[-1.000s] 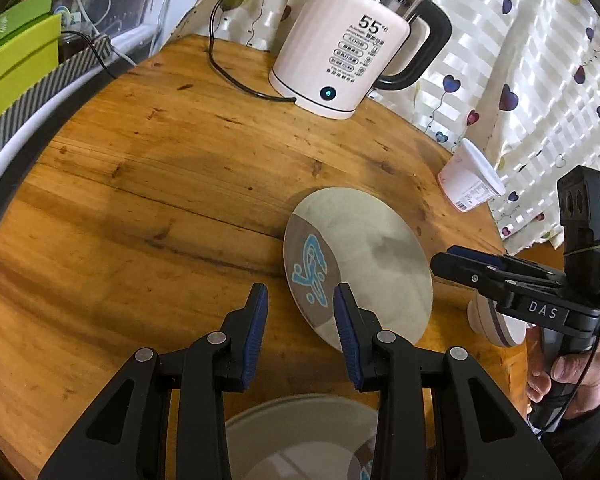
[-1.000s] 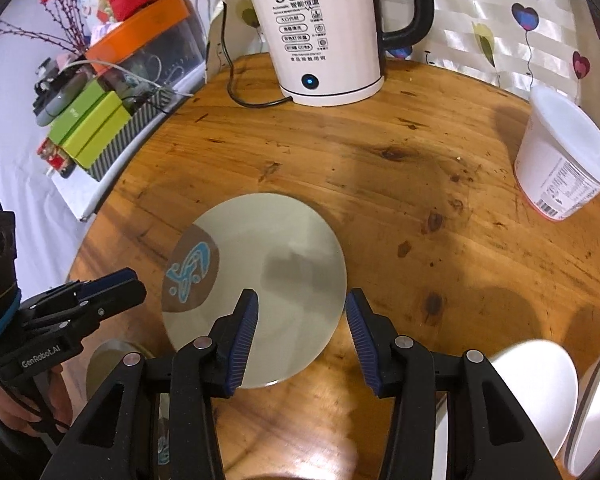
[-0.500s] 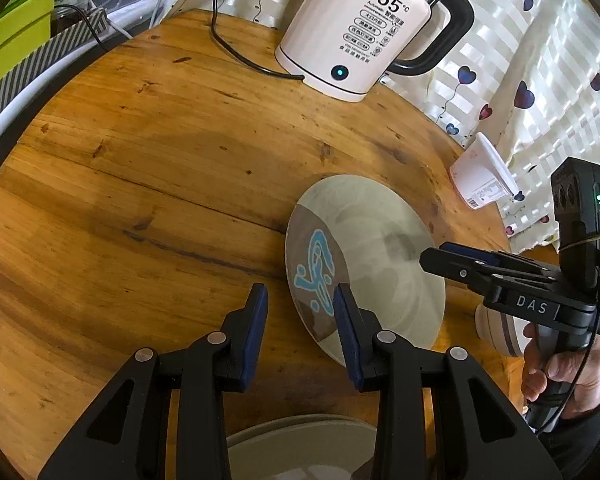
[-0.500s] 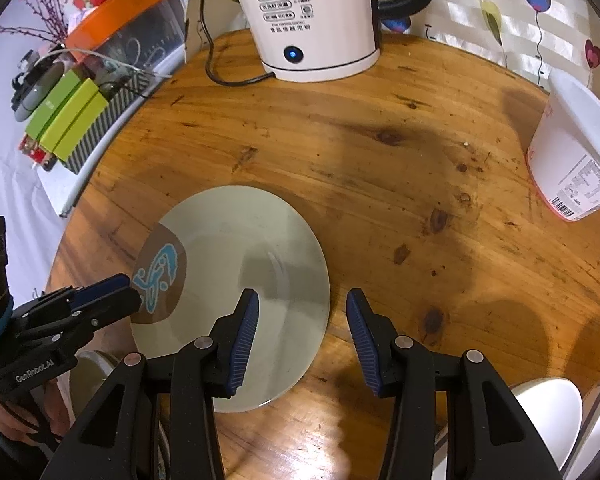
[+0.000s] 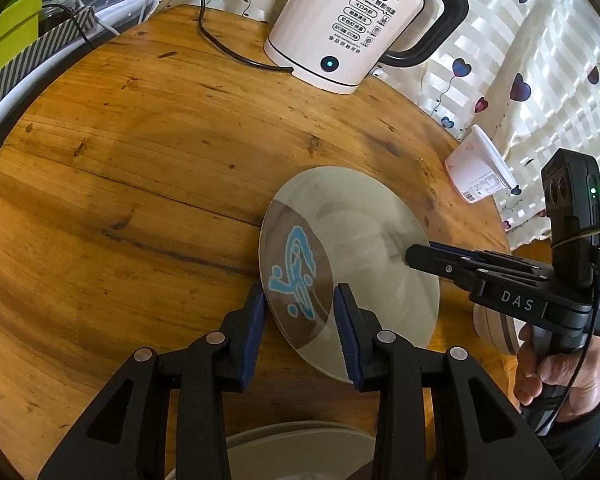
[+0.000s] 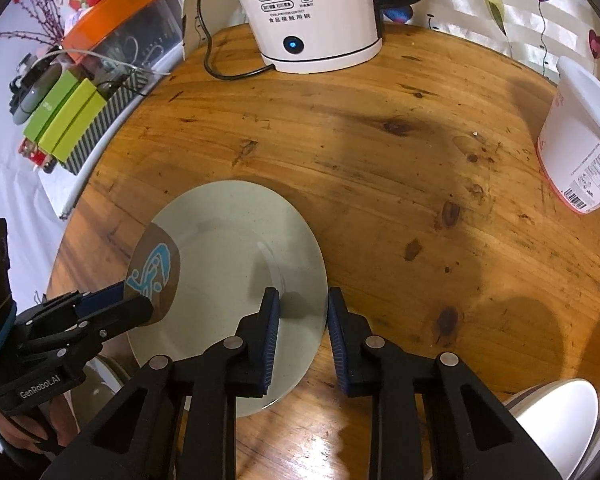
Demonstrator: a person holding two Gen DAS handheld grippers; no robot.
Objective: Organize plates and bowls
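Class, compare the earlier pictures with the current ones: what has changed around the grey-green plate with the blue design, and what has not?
The right gripper has come down over the plate's near-right rim, and its jaws are closing with the rim between them. The left gripper now straddles the plate's decorated edge, jaws no narrower than before. The plate itself, the kettle and the white tub stayed put on the table.

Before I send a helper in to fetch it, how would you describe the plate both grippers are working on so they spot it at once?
On the round wooden table, look in front of the white electric kettle. The flat grey-green plate lies there. Unlike the white bowls at the table's edge, it carries a brown patch with a blue squiggle.
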